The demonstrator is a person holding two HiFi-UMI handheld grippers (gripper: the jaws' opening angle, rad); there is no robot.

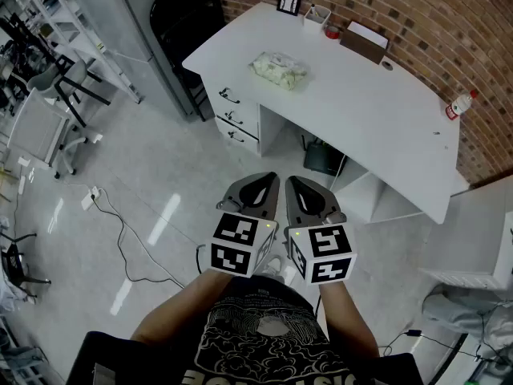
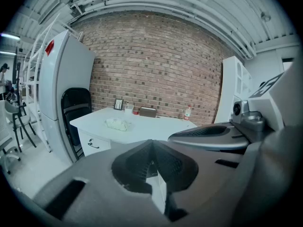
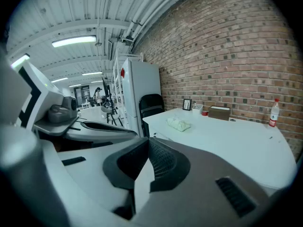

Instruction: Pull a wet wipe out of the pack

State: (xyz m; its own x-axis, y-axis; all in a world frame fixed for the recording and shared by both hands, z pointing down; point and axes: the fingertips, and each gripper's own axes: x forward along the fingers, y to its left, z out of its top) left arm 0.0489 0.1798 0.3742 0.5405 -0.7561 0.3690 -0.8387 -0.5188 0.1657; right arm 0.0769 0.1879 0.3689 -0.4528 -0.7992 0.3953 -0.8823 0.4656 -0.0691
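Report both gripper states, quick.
Left gripper: closed, holding nothing.
Right gripper: closed, holding nothing.

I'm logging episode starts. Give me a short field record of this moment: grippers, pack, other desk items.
left gripper: shut, empty, held near the body
right gripper: shut, empty, beside the left one
wet wipe pack: lying on the white desk, untouched, well away from both grippers
also on desk: picture frame, brown box, bottle, along the far edge
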